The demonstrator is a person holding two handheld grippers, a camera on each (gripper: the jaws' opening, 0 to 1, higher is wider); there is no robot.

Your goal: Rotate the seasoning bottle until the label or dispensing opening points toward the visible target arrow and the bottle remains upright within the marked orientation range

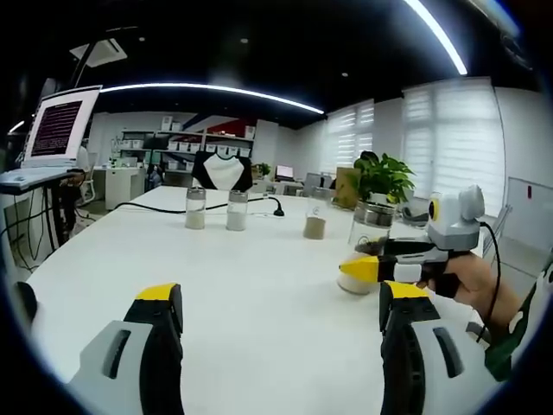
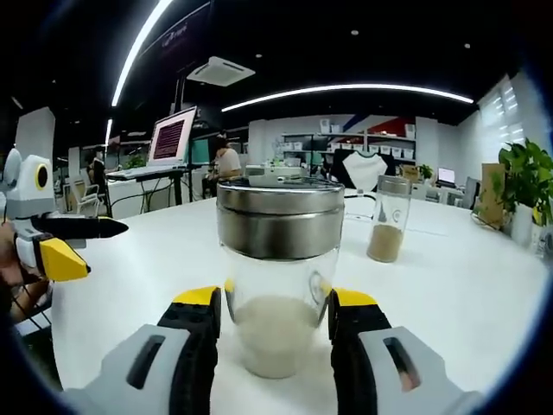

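Observation:
The seasoning bottle (image 2: 278,285) is a clear glass jar with a steel lid and pale powder at the bottom, standing upright on the white table (image 2: 467,285). My right gripper (image 2: 276,303) is shut on it, one yellow-tipped jaw pressed to each side of its lower half. In the left gripper view the same bottle (image 1: 370,226) stands at the right, with the right gripper (image 1: 363,258) reaching in from the right, held by a hand. My left gripper (image 1: 281,298) hovers open over bare table, jaws far apart. That left gripper (image 2: 104,251) also appears at the left of the right gripper view.
Three similar jars (image 1: 196,208) (image 1: 236,210) (image 1: 315,223) stand further back on the table, and one jar (image 2: 387,220) is behind the held bottle. A black cable (image 1: 164,207) runs across the far end. A potted plant (image 1: 383,177) and a laptop on a stand (image 1: 56,130) flank the table.

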